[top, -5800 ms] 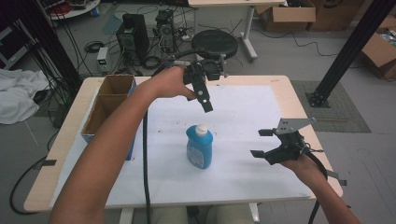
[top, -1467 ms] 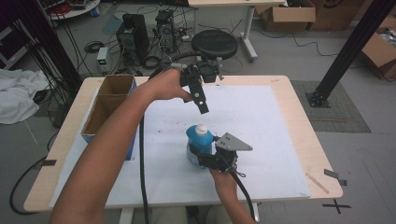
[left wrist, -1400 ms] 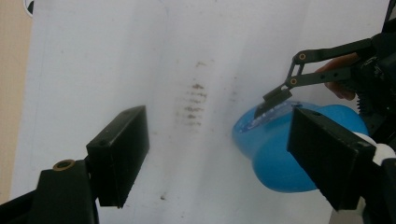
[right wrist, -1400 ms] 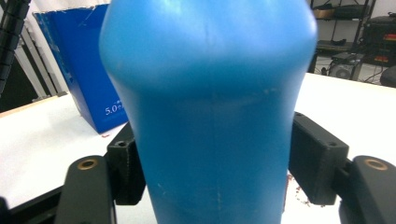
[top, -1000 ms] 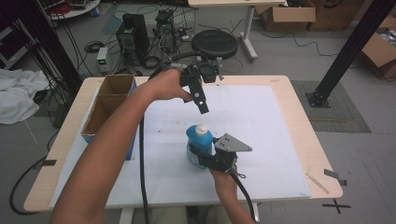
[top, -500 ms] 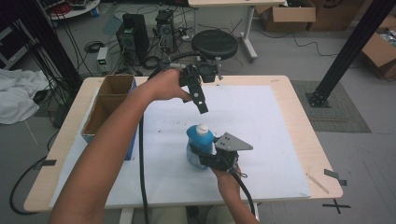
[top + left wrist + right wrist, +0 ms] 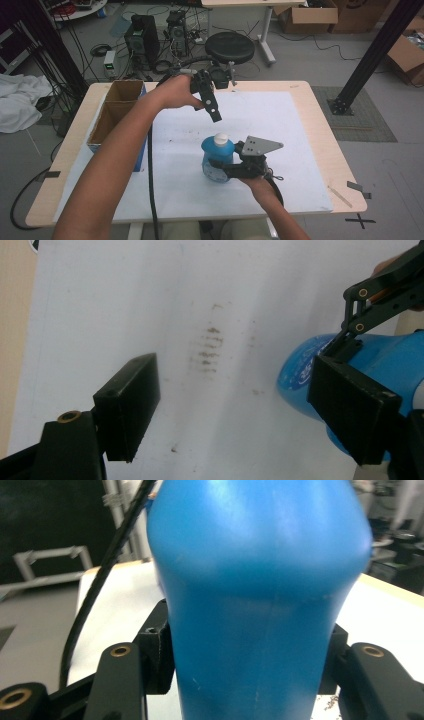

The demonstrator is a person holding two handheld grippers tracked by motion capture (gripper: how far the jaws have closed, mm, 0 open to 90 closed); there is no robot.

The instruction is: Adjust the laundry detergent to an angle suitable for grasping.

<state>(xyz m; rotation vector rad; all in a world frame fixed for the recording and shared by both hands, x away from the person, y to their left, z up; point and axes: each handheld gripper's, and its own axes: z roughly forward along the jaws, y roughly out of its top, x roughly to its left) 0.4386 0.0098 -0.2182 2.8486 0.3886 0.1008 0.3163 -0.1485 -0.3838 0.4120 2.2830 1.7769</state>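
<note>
1. The blue bottle (image 7: 217, 159) with its white cap (image 7: 221, 138) stood upright near the middle of the white sheet (image 7: 295, 145) on the table (image 7: 320, 100), toward your side of it.
2. Your right gripper (image 7: 222, 167) was clamped on the bottle's lower body; in the right gripper view both black jaws pressed flat against the blue sides (image 7: 260, 610), one on each flank. Its jaws had just been closing, with the bottle between them.
3. Judgement: the grip sat low, below the shoulder. If you lifted from there, the top could tip; you did well to keep the wrist level and raise it slowly.
4. Your left gripper (image 7: 212, 107) hung above the sheet beyond the bottle, jaws apart and holding nothing. In the left gripper view they framed bare sheet with faint brown smudges (image 7: 207, 352), the bottle (image 7: 400, 365) off to one side.
5. Judgement: if the cap was next, you needed to bring the left gripper in line over it before closing.
6. The open cardboard box (image 7: 117, 107) sat at the table's left edge, well apart from the bottle.
</note>
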